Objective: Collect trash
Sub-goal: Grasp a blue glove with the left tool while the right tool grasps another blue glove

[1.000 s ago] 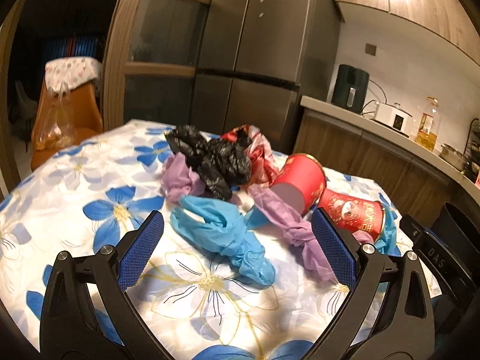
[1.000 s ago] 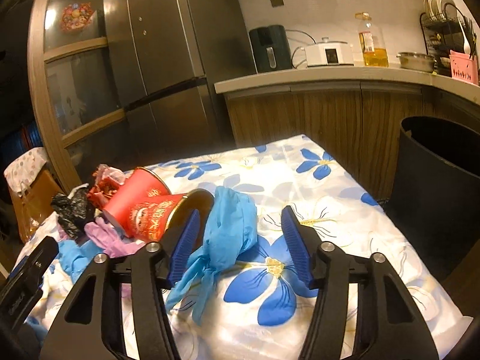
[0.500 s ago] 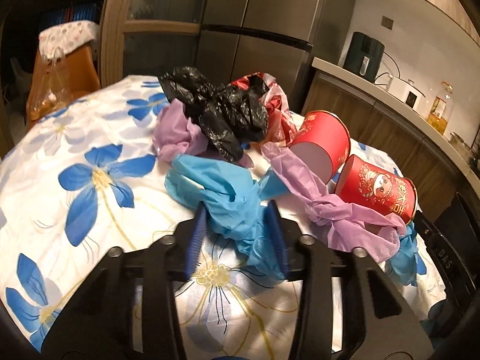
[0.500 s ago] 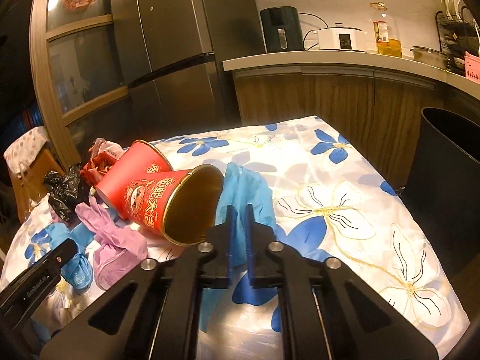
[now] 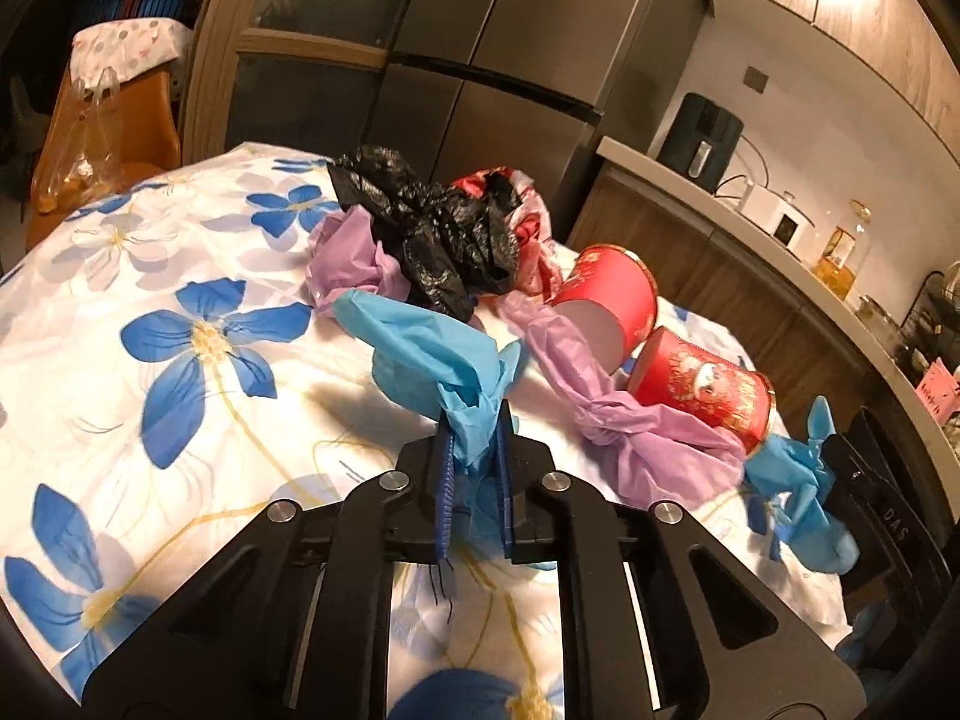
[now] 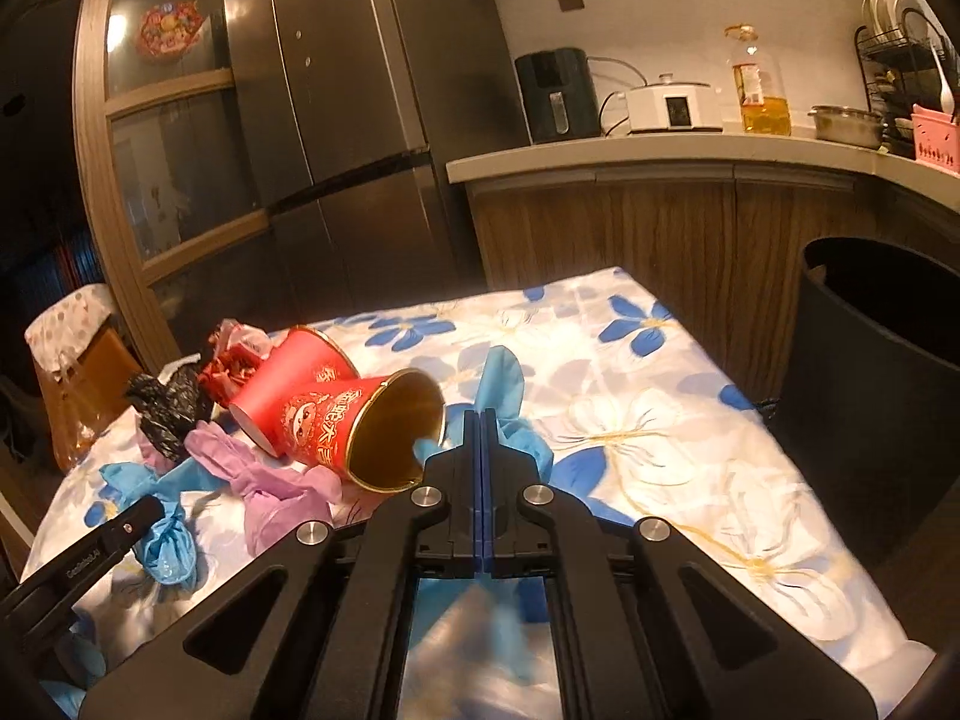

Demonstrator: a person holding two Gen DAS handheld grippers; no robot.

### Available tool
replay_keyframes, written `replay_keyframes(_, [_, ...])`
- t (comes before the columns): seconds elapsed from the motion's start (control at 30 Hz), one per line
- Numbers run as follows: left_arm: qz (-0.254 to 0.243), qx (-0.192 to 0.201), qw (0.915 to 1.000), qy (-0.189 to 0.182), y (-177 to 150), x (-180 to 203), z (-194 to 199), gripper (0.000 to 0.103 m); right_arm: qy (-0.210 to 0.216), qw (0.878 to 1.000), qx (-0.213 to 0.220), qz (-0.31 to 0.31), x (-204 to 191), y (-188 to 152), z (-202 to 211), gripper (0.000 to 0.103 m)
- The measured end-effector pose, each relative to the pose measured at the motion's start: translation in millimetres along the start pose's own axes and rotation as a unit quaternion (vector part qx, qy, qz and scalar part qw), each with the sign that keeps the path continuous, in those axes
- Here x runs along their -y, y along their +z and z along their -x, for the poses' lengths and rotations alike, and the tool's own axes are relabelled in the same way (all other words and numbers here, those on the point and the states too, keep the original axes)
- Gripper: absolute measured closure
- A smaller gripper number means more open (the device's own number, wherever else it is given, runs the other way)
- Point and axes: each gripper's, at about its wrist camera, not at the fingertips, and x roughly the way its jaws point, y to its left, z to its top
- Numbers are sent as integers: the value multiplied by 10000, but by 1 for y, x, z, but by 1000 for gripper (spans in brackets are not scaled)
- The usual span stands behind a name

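Both tools loaded. Left tool point(image 5: 474, 456) has just been closing and now pinches a crumpled blue glove point(image 5: 432, 354), which trails forward and left over the floral bench point(image 5: 180, 276) toward the black bag point(image 5: 438, 240). Right tool point(image 6: 482, 450), jaws just drawn together, grasps a second blue glove point(image 6: 503, 381), which stands up past the tips beside the mouth of the tipped red paper cup point(image 6: 336, 426). The black bin point(image 6: 888, 372) sits off the bench's right edge, nearer the right tool. Judgement: right-hand glove has the shorter carry; the left must cross over cups and purple glove point(image 5: 606, 402).
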Motion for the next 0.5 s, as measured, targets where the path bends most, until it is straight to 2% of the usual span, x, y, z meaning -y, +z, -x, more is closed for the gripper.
replay_keyframes(0.23, [-72, 308, 9995, 80, 0, -4, 38, 94, 53, 9996, 278, -23, 7, 5, 37, 102])
replay_keyframes(0.5, [-203, 597, 9979, -123, 1, 8, 80, 94, 137, 9979, 627, 128, 4, 12, 82, 102])
